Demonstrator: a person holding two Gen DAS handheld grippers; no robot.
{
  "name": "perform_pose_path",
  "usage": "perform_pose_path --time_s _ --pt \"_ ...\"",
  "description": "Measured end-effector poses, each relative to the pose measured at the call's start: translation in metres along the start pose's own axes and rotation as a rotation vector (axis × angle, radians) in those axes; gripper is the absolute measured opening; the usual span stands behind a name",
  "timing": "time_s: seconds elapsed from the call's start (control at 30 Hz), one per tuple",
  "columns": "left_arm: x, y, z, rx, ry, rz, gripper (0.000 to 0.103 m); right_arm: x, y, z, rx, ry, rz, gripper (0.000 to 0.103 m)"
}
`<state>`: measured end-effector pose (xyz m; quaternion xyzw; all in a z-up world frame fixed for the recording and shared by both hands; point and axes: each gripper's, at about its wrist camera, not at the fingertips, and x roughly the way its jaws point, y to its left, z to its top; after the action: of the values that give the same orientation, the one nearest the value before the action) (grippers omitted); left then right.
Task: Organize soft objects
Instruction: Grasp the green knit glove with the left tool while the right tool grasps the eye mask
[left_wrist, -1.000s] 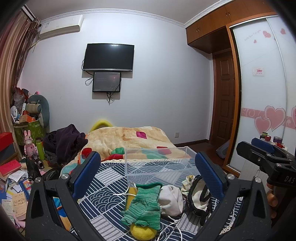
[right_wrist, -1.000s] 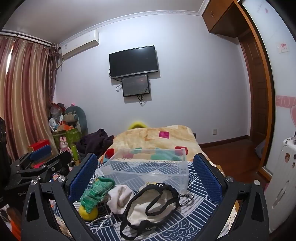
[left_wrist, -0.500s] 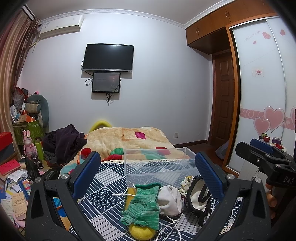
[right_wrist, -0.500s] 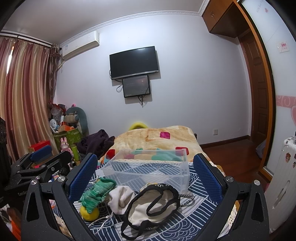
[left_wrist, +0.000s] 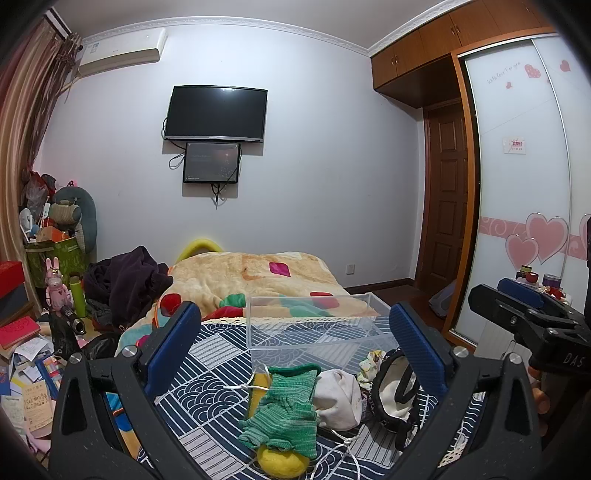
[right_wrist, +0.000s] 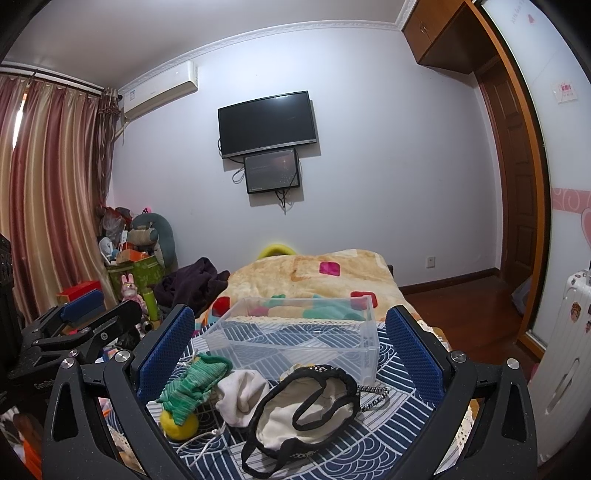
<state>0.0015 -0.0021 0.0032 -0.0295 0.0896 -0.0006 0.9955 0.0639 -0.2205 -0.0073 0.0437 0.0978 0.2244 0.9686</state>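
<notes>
Soft things lie on the blue patterned bed cover (left_wrist: 218, 354): a green knitted cloth (left_wrist: 286, 410) over a yellow ball (left_wrist: 280, 461), a white cloth (left_wrist: 338, 398) and a black-edged cream pouch (left_wrist: 393, 397). A clear plastic box (left_wrist: 314, 325) stands behind them. My left gripper (left_wrist: 295, 339) is open and empty above them. In the right wrist view the green cloth (right_wrist: 192, 387), white cloth (right_wrist: 242, 395), pouch (right_wrist: 306, 413) and box (right_wrist: 299, 336) lie between the fingers of my open, empty right gripper (right_wrist: 291, 339).
An orange blanket (left_wrist: 251, 280) covers the far bed. Dark clothes (left_wrist: 125, 280) and cluttered boxes, toys and papers (left_wrist: 33, 332) lie at the left. A wardrobe with sliding doors (left_wrist: 524, 206) and a suitcase (right_wrist: 565, 362) are at the right.
Both grippers have shifted very slightly; the objects on the bed have not moved.
</notes>
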Motion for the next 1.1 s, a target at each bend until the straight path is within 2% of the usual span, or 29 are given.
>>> perform_pose_path --time_s 0.23,0.33,0.4,0.5,0.6,0.67,0.73,0.77,0.87,0.97,1.1 --pt "0.004 -0.001 -0.003 -0.014 0.025 -0.018 0.103 0.0 0.0 0.0 -0.003 0.001 -0.005 0.103" --pt "0.009 0.001 -0.006 -0.026 0.07 -0.024 0.103 -0.002 0.002 0.0 -0.01 0.006 -0.021 0.103" --pt "0.015 0.005 -0.01 -0.06 0.133 -0.041 0.103 0.0 0.0 -0.004 -0.009 0.019 -0.023 0.103" --pt "0.026 0.01 -0.021 -0.093 0.23 -0.083 0.103 0.009 -0.005 -0.01 -0.004 0.071 -0.023 0.103" --pt "0.039 0.013 -0.037 -0.092 0.231 -0.117 0.103 0.021 -0.011 -0.021 0.01 0.139 -0.02 0.103" --pt "0.044 0.015 -0.044 -0.109 0.273 -0.136 0.103 0.029 -0.015 -0.029 0.023 0.185 -0.021 0.103" --pt "0.052 0.018 -0.052 -0.061 0.315 -0.112 0.103 0.036 -0.019 -0.035 0.032 0.227 -0.021 0.103" --pt "0.054 0.019 -0.055 -0.058 0.322 -0.106 0.101 0.039 -0.02 -0.039 0.037 0.243 -0.023 0.103" --pt "0.061 0.022 -0.061 -0.044 0.357 -0.101 0.082 0.045 -0.025 -0.048 0.054 0.285 -0.02 0.103" --pt "0.068 0.023 -0.067 -0.034 0.379 -0.1 0.072 0.05 -0.031 -0.056 0.083 0.311 -0.027 0.102" --pt "0.076 0.019 -0.075 -0.021 0.394 -0.096 0.056 0.056 -0.038 -0.06 0.112 0.325 -0.027 0.092"
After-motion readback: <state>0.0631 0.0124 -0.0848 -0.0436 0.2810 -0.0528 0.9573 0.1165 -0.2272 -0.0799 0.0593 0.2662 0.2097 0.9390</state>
